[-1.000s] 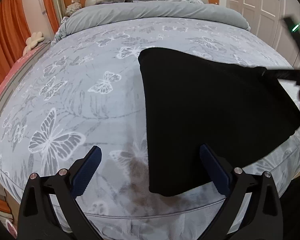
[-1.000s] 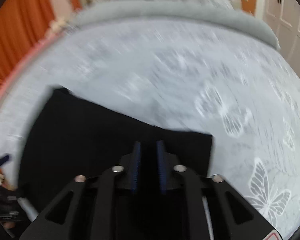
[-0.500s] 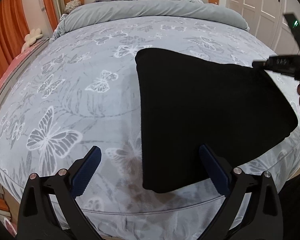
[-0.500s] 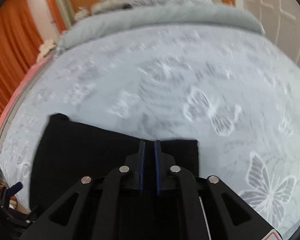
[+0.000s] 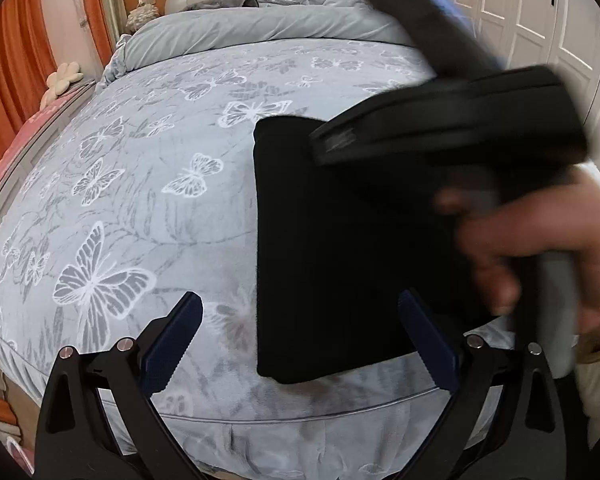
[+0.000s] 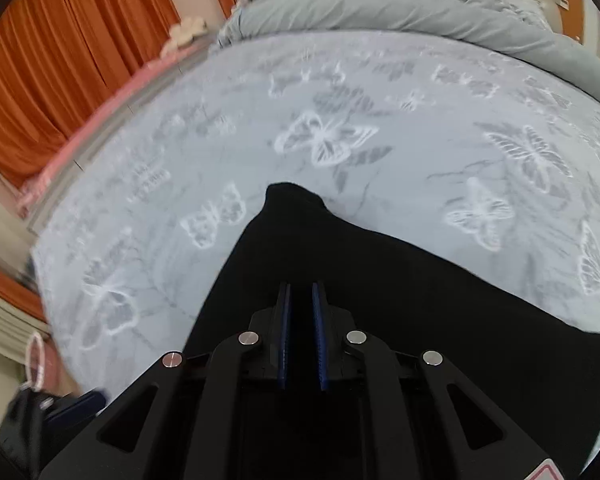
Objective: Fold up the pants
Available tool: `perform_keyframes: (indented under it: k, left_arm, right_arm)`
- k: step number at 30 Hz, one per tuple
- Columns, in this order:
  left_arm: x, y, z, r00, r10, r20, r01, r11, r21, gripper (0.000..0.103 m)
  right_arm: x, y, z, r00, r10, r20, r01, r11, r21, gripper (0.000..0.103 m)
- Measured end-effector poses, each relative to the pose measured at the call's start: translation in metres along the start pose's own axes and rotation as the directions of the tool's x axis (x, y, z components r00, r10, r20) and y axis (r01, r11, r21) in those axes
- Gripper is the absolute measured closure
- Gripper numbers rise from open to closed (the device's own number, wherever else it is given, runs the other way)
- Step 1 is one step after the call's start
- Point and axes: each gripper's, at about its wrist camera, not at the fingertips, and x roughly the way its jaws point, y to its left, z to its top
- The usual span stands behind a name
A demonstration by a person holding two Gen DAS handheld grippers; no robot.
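The black pants [image 5: 324, 240] lie folded on the grey butterfly bedspread near the bed's front edge. My left gripper [image 5: 300, 344] is open and empty, low over the front edge, with the pants' near left corner between its fingers. My right gripper [image 6: 302, 320] is shut on a fold of the pants [image 6: 380, 280] and holds it up over the rest. In the left wrist view the right gripper's blurred body [image 5: 452, 132] and the hand holding it sweep across above the pants.
The bedspread [image 5: 140, 200] covers a wide bed. A rolled grey duvet [image 5: 260, 28] lies at the headboard end. Orange curtains [image 6: 60, 60] hang on the left. White wardrobe doors [image 5: 540, 12] stand on the right. A pink strip edges the bed's left side.
My right gripper has swung left across the pants with the fold in it, now crossing over them in the left wrist view. The left gripper has stayed in place.
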Motion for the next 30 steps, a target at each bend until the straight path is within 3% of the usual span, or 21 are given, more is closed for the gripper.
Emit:
perform_keyframes:
  k: [6,9,10,13,18,21,25,30]
  left_arm:
    - [-0.003,0.014,0.001,1.000,0.003,0.013,-0.003,1.000,-0.021,0.007]
    - [-0.003,0.034,0.004,1.000,0.005,0.021,-0.004,0.997,-0.083,0.007]
    - [-0.004,0.044,0.005,1.000,-0.003,0.022,0.006,0.993,-0.117,0.007]
    - [-0.005,0.066,0.005,1.000,-0.005,0.020,0.009,0.981,-0.196,0.007]
    - [-0.006,0.081,0.000,1.000,-0.010,-0.001,0.010,0.968,-0.250,0.007]
    - [-0.008,0.068,-0.007,0.999,-0.041,-0.011,0.038,0.975,-0.217,0.007]
    - [-0.005,0.036,-0.021,0.992,-0.113,-0.048,0.104,0.982,-0.160,0.007]
    - [0.008,0.008,-0.036,0.994,-0.061,-0.087,0.051,0.992,-0.118,0.007]
  right_arm:
    - [0.018,0.005,0.010,1.000,-0.012,0.002,0.012,1.000,-0.008,0.093]
    - [-0.025,-0.010,0.012,0.997,0.007,0.078,-0.009,1.000,0.026,0.091]
    - [-0.046,-0.019,0.009,0.993,0.002,0.115,-0.005,0.999,0.033,0.084]
    - [-0.107,-0.062,-0.024,0.975,-0.098,0.198,0.081,0.992,0.095,0.058]
    - [-0.160,-0.136,-0.113,0.967,-0.197,0.160,0.147,0.948,0.282,0.058]
    - [-0.173,-0.153,-0.156,0.978,-0.164,0.129,0.113,0.936,0.334,0.058]
    - [-0.174,-0.152,-0.182,0.990,-0.055,0.133,0.008,0.942,0.334,0.058]
    - [-0.145,-0.138,-0.186,0.998,-0.032,0.057,0.013,0.951,0.308,0.062]
